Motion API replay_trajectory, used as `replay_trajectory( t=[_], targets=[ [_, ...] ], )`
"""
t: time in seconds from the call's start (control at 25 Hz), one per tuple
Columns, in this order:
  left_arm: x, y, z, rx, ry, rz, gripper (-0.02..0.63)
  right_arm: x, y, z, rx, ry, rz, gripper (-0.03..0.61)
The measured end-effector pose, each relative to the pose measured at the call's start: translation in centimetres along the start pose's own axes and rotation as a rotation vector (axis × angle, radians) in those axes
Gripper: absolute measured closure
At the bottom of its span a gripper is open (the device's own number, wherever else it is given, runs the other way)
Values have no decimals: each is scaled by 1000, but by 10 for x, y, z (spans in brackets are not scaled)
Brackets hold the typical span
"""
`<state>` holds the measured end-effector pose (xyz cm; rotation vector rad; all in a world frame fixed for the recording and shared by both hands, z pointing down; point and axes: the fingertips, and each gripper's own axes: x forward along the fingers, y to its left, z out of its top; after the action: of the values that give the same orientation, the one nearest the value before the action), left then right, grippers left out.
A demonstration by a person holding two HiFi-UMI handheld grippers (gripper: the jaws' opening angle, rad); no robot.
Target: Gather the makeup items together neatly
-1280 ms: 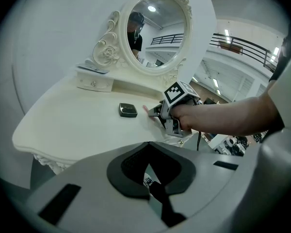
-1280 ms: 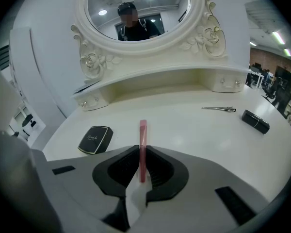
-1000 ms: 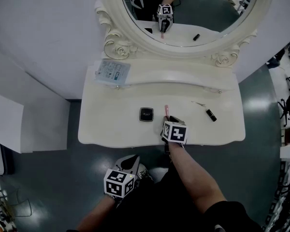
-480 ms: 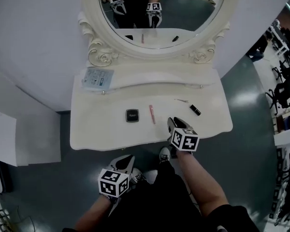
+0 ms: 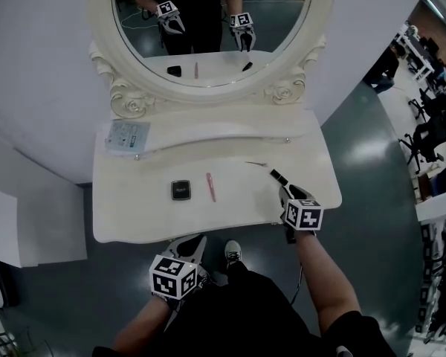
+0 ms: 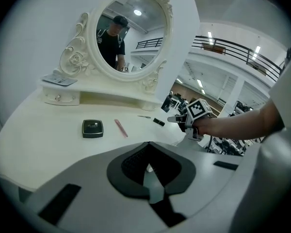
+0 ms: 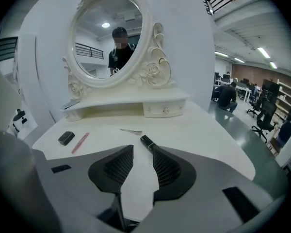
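A black compact (image 5: 181, 190) and a pink pencil (image 5: 209, 187) lie side by side mid-table. To their right are thin tweezers (image 5: 256, 164) and a black lipstick tube (image 5: 279, 175). My right gripper (image 5: 290, 192) hovers just short of the tube; its jaws have just been opening, and they stand open with nothing between them. In the right gripper view the tube (image 7: 146, 142) lies just past the tip of the right-hand jaw of that gripper (image 7: 141, 166). My left gripper (image 5: 195, 242) is shut and empty, off the table's front edge; from it I see the compact (image 6: 92, 128) and pencil (image 6: 121, 127).
An ornate oval mirror (image 5: 297, 47) stands on a raised shelf (image 5: 208, 125) with small drawers at the back of the white vanity table (image 5: 134, 214). A pale packet (image 5: 126, 134) lies on the shelf's left end. Grey floor surrounds the table.
The right gripper left the pink pencil lying beside the compact, opened, and moved right to the black tube. The left gripper shifted slightly near the table's front edge.
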<state>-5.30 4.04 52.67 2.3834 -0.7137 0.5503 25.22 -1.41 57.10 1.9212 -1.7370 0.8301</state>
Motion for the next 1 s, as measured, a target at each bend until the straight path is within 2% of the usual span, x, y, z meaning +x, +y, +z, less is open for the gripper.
replay_trajectory(
  t=[0.2, 0.48, 0.76, 1.0],
  targets=[
    [14, -5, 11, -13, 8, 30, 606, 25, -25, -2, -105, 84, 54, 436],
    [20, 3, 10, -57, 16, 96, 606, 56, -27, -2, -304, 187, 163, 431],
    [33, 4, 13, -89, 10, 130, 606, 73, -20, -12, -350, 267, 266, 431],
    [45, 0, 20, -103, 4, 158, 606, 75, -15, -22, -343, 293, 288, 460]
  ],
)
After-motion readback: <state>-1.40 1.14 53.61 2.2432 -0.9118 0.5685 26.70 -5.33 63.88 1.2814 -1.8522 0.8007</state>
